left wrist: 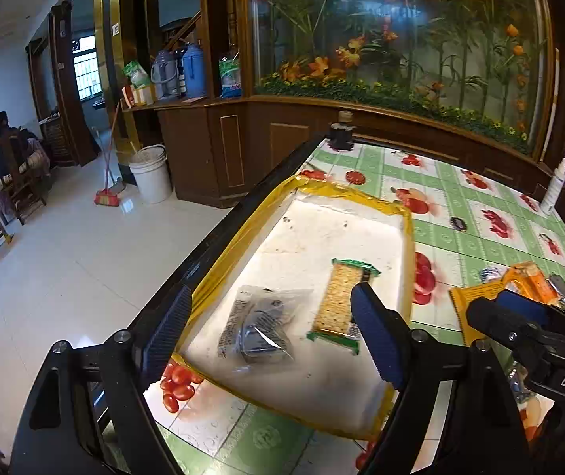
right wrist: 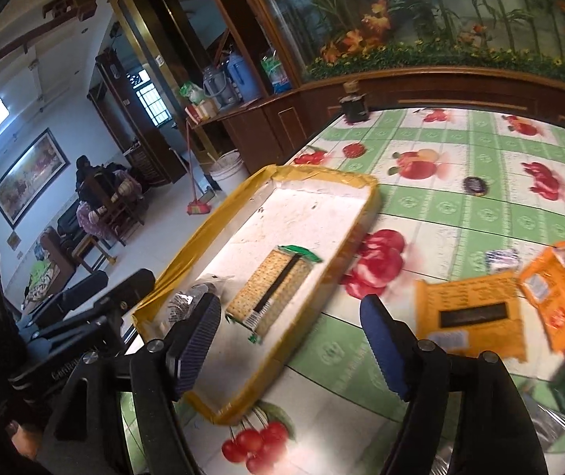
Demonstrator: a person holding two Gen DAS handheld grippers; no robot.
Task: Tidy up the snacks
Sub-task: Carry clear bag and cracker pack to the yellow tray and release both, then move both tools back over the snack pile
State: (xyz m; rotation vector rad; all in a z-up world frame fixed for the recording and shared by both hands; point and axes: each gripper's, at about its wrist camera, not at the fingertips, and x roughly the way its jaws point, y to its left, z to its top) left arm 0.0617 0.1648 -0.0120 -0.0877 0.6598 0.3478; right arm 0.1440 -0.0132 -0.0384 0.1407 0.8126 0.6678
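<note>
A shallow white tray with a yellow taped rim lies on the fruit-print tablecloth. Inside it are a green-edged cracker pack and a clear bag of dark snacks. My left gripper hangs open above the tray with nothing between its pads. My right gripper stands open over the tray's near right rim, also with nothing in it. Orange snack packs lie on the cloth to the right of the tray.
A dark jar stands at the table's far edge, and a small dark lid lies mid-table. A white bottle stands far right. The table's left edge drops to a tiled floor with a white bucket.
</note>
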